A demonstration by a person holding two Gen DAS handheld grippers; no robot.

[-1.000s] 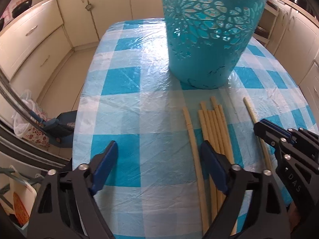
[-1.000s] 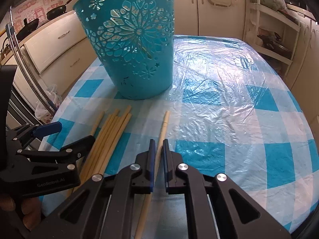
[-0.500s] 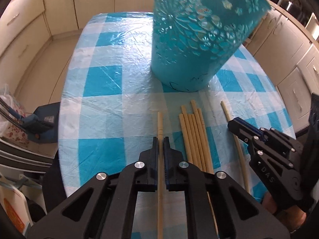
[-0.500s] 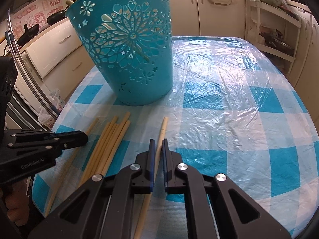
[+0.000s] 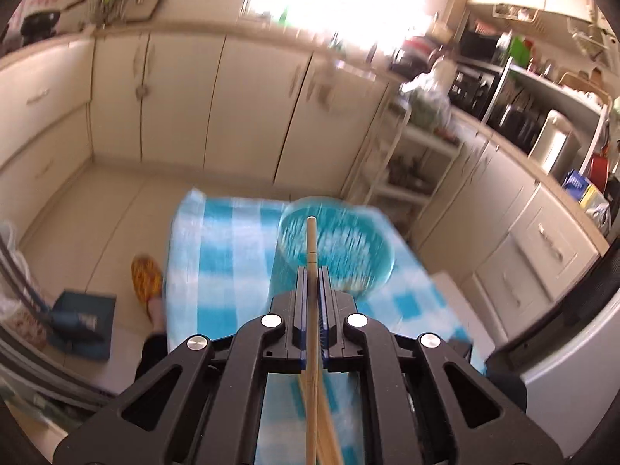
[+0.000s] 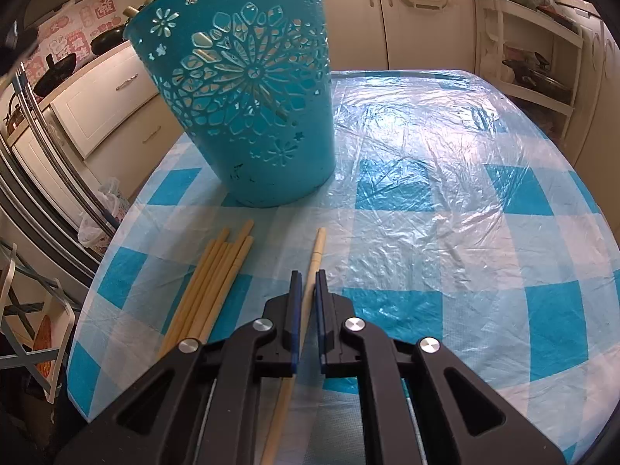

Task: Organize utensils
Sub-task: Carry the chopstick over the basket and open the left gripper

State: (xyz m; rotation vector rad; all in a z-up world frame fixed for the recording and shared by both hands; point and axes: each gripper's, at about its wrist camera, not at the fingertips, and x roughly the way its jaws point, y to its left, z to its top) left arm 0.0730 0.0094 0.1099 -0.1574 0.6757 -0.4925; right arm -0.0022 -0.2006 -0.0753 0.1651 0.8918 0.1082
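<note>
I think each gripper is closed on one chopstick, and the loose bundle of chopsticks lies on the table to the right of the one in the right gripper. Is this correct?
Not quite. The bundle of chopsticks lies to the left of the chopstick that the right gripper holds, as the right wrist view shows. The rest is right: the left gripper is also closed on one chopstick, and the bundle rests on the table.

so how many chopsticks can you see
7: one chopstick in the left fingers aimed at the bucket, a second chopstick in the right fingers on the table, about five in a bundle beside it; overlaps may hide more.
</note>
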